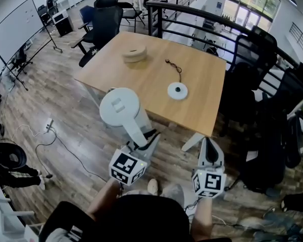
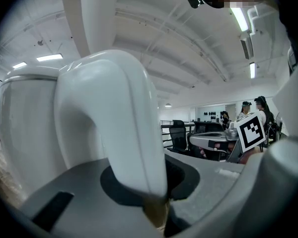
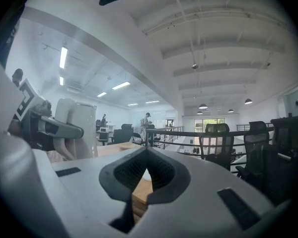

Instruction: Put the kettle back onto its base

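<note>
I carry a white kettle (image 1: pixel 120 107) by its handle (image 1: pixel 137 131) in my left gripper (image 1: pixel 145 144), which is shut on the handle. The kettle hangs over the floor, just before the near edge of the wooden table (image 1: pixel 141 79). In the left gripper view the handle (image 2: pixel 114 128) fills the space between the jaws and the kettle's body (image 2: pixel 25 128) stands at the left. The round white base (image 1: pixel 177 91) lies on the table with its cord (image 1: pixel 174 68) behind it. My right gripper (image 1: pixel 208 154) is shut and holds nothing, to the kettle's right; it sees the kettle (image 3: pixel 78 127) at its left.
A round tan object (image 1: pixel 135 53) lies at the table's far side. Black office chairs (image 1: pixel 103 24) stand behind the table and to the right (image 1: pixel 252 84). A black railing (image 1: pixel 212 19) runs along the far right. Cables (image 1: pixel 45 135) lie on the wooden floor at left.
</note>
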`<control>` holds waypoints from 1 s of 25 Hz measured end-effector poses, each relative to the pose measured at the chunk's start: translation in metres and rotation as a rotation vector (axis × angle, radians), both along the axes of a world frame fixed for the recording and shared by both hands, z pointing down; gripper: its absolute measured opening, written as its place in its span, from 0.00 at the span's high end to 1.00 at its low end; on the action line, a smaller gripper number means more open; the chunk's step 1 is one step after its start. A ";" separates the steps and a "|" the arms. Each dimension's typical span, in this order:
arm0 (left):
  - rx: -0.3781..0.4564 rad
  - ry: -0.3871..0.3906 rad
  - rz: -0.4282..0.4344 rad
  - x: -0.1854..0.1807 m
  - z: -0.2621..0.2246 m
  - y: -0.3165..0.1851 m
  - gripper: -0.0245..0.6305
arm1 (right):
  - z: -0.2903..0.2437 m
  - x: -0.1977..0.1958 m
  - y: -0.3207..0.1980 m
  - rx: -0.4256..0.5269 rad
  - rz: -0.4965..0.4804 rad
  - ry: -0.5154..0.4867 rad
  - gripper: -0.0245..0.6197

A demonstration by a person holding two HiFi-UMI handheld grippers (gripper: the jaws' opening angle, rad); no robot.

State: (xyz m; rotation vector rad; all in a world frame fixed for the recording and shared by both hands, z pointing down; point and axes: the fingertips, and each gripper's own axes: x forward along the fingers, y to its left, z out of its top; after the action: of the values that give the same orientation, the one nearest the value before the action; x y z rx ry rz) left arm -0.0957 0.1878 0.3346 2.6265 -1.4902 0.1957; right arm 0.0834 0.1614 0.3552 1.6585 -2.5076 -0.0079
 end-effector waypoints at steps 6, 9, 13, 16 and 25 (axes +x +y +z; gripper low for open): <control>0.002 0.005 0.016 -0.006 0.000 -0.020 0.88 | -0.003 -0.005 -0.022 0.006 0.013 0.012 0.96; 0.005 0.006 0.016 -0.009 0.000 -0.034 0.88 | -0.003 -0.010 -0.034 0.013 0.009 0.002 0.96; -0.004 0.006 0.009 -0.012 0.004 -0.054 0.88 | 0.006 -0.011 -0.054 -0.009 0.004 0.012 0.96; -0.009 0.007 0.005 -0.011 0.007 -0.070 0.88 | 0.010 -0.009 -0.073 -0.009 -0.003 0.009 0.96; -0.021 0.008 0.000 -0.003 0.017 -0.139 0.88 | 0.014 -0.005 -0.148 0.005 -0.023 -0.007 0.96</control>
State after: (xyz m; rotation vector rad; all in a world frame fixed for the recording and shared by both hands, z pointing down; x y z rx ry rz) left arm -0.0986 0.0485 0.3516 2.6080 -1.4774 0.2000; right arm 0.0785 0.0130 0.3689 1.6346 -2.5337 -0.0102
